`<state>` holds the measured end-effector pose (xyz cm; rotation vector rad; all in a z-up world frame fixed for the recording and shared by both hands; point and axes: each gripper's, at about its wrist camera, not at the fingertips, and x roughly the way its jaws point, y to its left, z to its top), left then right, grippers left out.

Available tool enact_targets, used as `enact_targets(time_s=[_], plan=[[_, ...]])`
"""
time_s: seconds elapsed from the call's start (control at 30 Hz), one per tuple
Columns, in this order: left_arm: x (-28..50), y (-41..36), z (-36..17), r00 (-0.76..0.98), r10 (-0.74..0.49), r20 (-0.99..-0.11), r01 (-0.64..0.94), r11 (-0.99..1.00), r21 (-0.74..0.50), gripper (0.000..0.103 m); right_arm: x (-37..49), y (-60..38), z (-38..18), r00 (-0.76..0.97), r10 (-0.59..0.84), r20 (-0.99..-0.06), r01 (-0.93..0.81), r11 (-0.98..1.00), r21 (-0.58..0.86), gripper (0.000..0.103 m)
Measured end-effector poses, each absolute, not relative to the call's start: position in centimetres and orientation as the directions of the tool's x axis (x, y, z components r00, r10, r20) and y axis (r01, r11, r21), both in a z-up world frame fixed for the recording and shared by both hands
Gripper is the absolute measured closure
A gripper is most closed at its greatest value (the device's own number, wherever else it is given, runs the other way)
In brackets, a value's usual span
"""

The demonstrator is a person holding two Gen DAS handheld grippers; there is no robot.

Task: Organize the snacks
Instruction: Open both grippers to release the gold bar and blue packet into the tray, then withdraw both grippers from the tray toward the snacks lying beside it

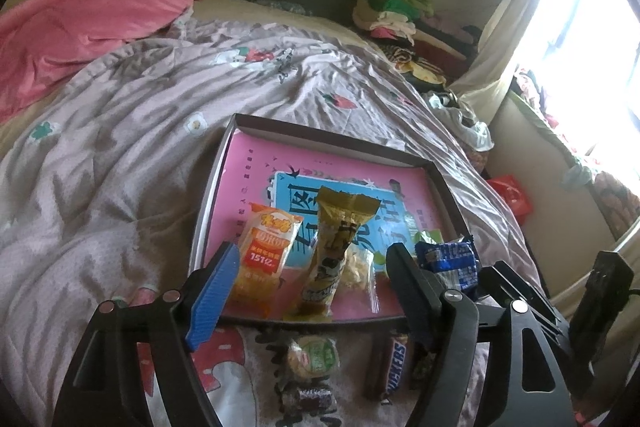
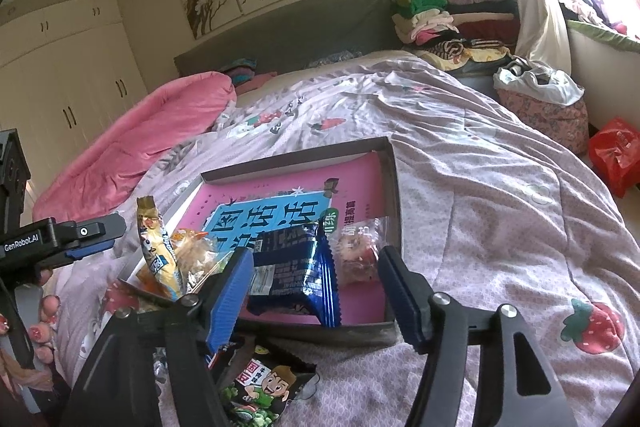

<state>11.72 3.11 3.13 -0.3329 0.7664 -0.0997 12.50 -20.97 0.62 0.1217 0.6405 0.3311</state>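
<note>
Loose snacks nearest: Snickers bar and round green-label pack lie on the quilt just short of the tray. Tray sits mid-bed, holding an orange pack, yellow pack and blue pack, long axes roughly near-to-far. Left gripper and right gripper both spread, empty. Judged mid-task; next move: drop onto a loose pack, pinch across its short axis, lift over the near rim.

1 tray holds 5 snack packets; 4 more snacks lie outside it.
</note>
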Motion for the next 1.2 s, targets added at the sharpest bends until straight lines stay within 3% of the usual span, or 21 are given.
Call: enact_targets(time_s=[1.2], plan=[[9.0,3.4,2.5,0.681,-0.215,-0.700,-0.023,0.949,-0.315,0.026,10.6,-19.6,0.9,0.727,0.352,-0.590,-0.299,0.935,0.190,0.037]])
